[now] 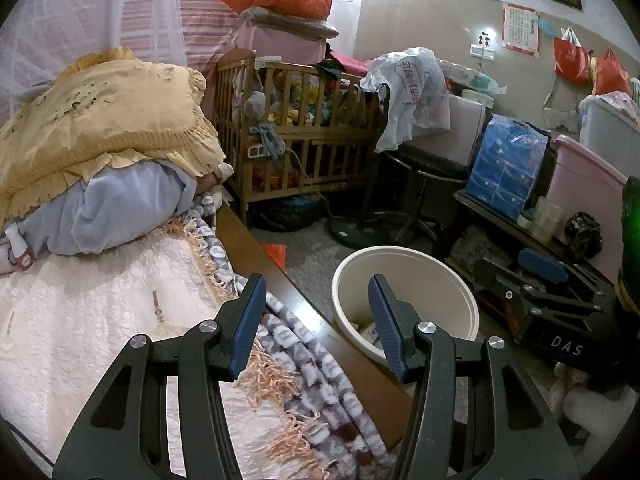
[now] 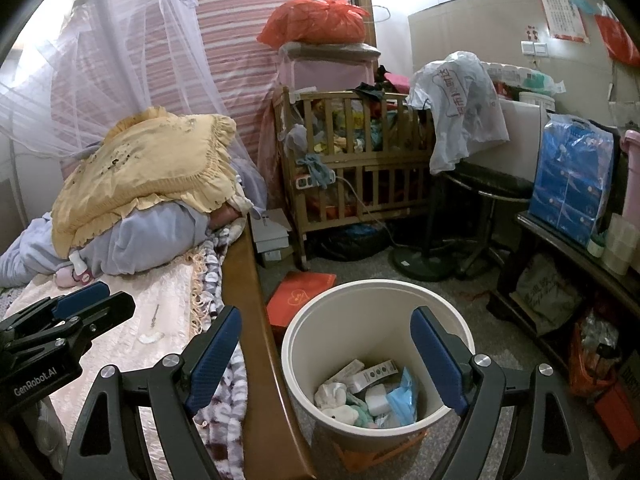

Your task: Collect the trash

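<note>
Both grippers are hanging released and empty-fingered, the left gripper (image 1: 318,324) over the bed's wooden edge (image 1: 280,280), the right gripper (image 2: 326,354) above the round cream plastic bin (image 2: 304,344) holding crumpled wrappers and tissues (image 2: 366,394) on the floor.

Your view took in yellow frilled pillow (image 2: 152,164) atop blue bedding (image 2: 156,240) on bed. Wooden crib (image 2: 356,152), stuffed with clothes, stood beyond bed's foot; orange plastic bag (image 2: 316,24) sat on pink box above it. Red flat box (image 2: 300,296) lay on floor. Blue tissue pack (image 2: 572,176) rested on dark shelf at right.
</note>
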Action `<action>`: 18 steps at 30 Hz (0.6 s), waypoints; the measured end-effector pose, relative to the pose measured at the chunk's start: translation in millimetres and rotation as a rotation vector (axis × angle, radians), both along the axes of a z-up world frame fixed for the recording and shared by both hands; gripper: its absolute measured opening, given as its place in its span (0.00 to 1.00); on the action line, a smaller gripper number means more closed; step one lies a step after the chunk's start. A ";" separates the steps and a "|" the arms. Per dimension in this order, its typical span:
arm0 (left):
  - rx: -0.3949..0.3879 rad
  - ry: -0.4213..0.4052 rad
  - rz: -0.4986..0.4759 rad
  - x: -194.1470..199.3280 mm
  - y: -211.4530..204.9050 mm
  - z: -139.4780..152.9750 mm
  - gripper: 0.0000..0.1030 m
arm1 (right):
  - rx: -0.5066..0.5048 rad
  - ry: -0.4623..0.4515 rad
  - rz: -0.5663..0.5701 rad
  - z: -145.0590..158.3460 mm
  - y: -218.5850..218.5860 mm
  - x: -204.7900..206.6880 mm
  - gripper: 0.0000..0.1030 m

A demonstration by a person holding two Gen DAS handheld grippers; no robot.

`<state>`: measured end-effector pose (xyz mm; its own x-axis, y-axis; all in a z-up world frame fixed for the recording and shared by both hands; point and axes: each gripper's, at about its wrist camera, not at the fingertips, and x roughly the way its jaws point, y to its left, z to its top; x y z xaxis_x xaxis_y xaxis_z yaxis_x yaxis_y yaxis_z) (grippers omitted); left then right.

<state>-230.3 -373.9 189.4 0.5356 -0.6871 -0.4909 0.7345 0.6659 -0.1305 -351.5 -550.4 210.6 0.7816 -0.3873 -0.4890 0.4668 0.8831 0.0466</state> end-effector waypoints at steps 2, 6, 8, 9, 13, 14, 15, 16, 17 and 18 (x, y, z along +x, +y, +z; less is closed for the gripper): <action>-0.001 0.003 0.000 -0.1 -0.2 0.0 0.50 | 0.000 0.000 0.000 0.3 0.2 1.4 0.82; 0.000 0.006 0.000 0.5 -1.6 -0.5 0.50 | 0.002 0.000 0.000 -0.4 -1.7 -0.5 0.82; 0.001 0.007 -0.002 1.0 -2.0 0.0 0.50 | 0.002 0.001 0.000 0.0 -1.7 0.3 0.82; 0.001 0.007 -0.001 1.1 -2.1 0.2 0.50 | 0.001 0.002 0.001 -0.1 -2.1 0.2 0.82; 0.003 0.009 -0.005 -1.3 -4.0 -0.8 0.50 | 0.001 0.002 0.002 -0.9 -2.6 2.4 0.82; 0.004 0.010 -0.007 -2.2 -4.4 -0.7 0.50 | 0.001 0.003 0.002 -1.5 -3.6 0.7 0.82; 0.005 0.010 -0.008 -2.6 -5.0 -0.4 0.50 | 0.002 0.003 0.002 -1.2 -3.3 1.6 0.82; 0.007 0.010 -0.009 -3.8 -5.7 -0.5 0.50 | 0.001 0.003 0.002 -0.9 -2.9 2.3 0.82; 0.008 0.011 -0.010 -4.4 -6.1 -0.7 0.50 | 0.001 0.003 0.002 -0.7 -2.6 2.8 0.82; 0.008 0.012 -0.010 -5.4 -6.6 -1.0 0.50 | 0.002 0.004 0.002 -1.5 -4.0 0.5 0.82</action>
